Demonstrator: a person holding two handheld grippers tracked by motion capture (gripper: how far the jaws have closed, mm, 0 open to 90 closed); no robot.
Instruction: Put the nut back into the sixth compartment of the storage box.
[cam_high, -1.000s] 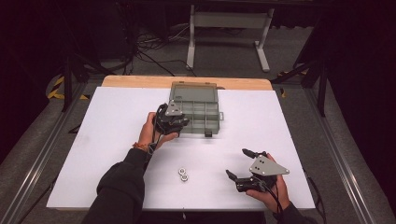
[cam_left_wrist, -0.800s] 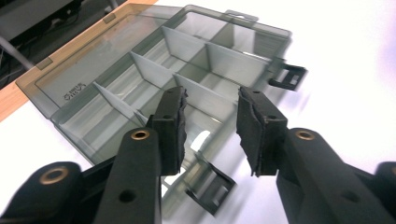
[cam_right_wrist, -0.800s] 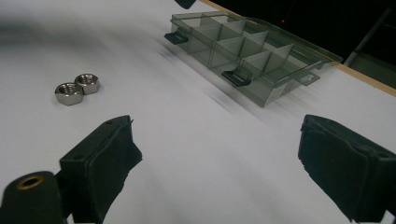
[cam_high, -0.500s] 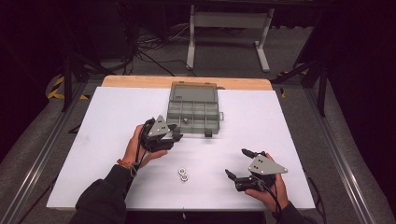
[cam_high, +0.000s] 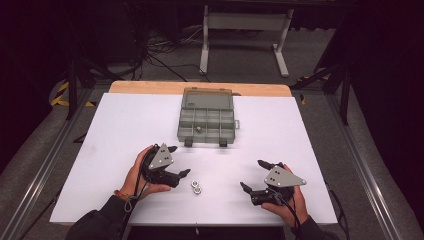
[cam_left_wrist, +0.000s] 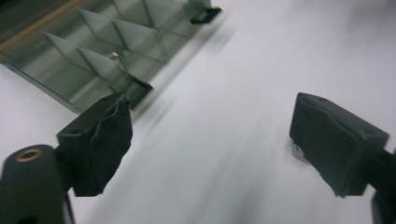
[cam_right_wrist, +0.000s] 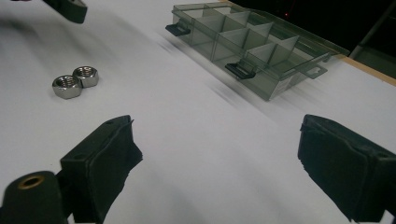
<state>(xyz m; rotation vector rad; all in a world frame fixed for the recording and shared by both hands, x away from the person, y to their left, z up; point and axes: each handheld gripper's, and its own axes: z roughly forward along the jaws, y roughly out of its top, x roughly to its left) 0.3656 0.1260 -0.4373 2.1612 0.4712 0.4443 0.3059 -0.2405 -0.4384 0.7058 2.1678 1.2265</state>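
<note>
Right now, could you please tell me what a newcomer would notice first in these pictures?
Probably the open compartment box at the far middle of the white table, with something small in one near compartment. Next, two nuts touching each other near the front edge. Either side of them, a hand holds an open gripper: the left gripper close beside the nuts, the right gripper farther off, nothing between its fingers.

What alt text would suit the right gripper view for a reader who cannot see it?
Two open black jaws of the right gripper frame a white table. Two silver hex nuts lie touching at upper left, and an open, translucent grey plastic compartment box sits at upper right.
</note>
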